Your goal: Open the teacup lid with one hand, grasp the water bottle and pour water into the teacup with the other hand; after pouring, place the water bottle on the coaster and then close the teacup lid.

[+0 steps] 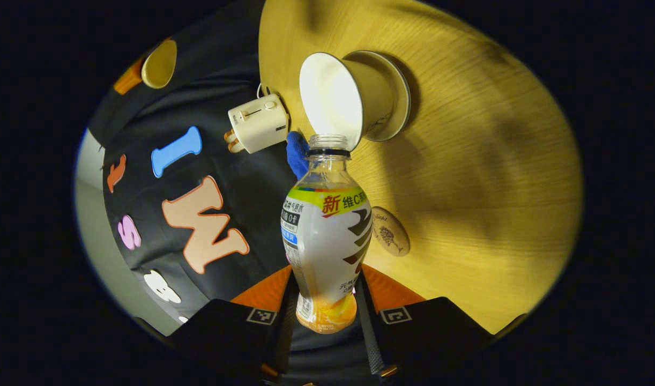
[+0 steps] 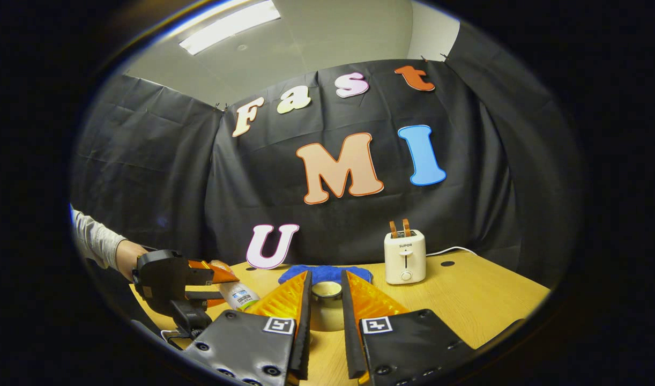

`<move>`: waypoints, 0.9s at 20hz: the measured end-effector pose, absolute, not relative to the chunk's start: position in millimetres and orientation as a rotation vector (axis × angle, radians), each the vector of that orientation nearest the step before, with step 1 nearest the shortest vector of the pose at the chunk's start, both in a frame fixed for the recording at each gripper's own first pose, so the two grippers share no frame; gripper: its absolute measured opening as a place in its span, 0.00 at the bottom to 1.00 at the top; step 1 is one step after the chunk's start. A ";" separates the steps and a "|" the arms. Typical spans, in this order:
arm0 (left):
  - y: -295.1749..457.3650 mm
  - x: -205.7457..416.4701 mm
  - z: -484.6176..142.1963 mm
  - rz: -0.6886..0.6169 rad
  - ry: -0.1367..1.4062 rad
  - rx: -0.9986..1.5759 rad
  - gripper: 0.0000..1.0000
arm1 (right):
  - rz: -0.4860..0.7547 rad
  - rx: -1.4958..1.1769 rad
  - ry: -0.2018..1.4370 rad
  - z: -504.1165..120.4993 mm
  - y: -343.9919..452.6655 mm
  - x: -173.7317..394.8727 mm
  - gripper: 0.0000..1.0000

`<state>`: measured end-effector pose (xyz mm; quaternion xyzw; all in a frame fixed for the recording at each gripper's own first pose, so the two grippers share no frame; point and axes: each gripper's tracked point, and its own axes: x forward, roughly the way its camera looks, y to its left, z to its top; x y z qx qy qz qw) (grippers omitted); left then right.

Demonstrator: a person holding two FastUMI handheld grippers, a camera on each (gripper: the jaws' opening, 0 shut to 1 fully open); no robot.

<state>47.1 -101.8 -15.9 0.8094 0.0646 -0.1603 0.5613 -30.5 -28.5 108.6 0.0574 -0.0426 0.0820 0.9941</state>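
Mid-pour rn: my left gripper (image 1: 327,313) is clamped on the water bottle (image 1: 327,236), tipped so its open neck sits right at the rim of the teacup (image 1: 333,99). My right gripper (image 2: 326,300) is pinching the lid (image 2: 326,290) up off the table. Next imo: level the bottle, set it on the coaster (image 1: 391,231) nearby. Can't see any water stream or the cup's fill lvl tbh.

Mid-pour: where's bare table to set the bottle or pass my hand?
The coaster is free, and the table past it and the cup, away from the wall, is bare wood. In the right gripper view, the strip right of the toaster is open too. Crowded by the wall: toaster, blue cloth and cup sit close.
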 end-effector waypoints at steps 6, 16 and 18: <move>-106.0 39.6 -31.5 -0.431 0.230 1.532 0.57 | 0.164 0.108 -0.076 104.0 -26.0 -27.6 0.30; -127.8 35.9 -45.1 -0.466 0.321 0.884 0.54 | 0.204 0.111 -0.059 98.1 -10.7 -27.3 0.32; -130.0 42.6 -44.3 -0.451 0.326 0.763 0.51 | 0.212 0.113 -0.052 95.8 -7.3 -26.9 0.31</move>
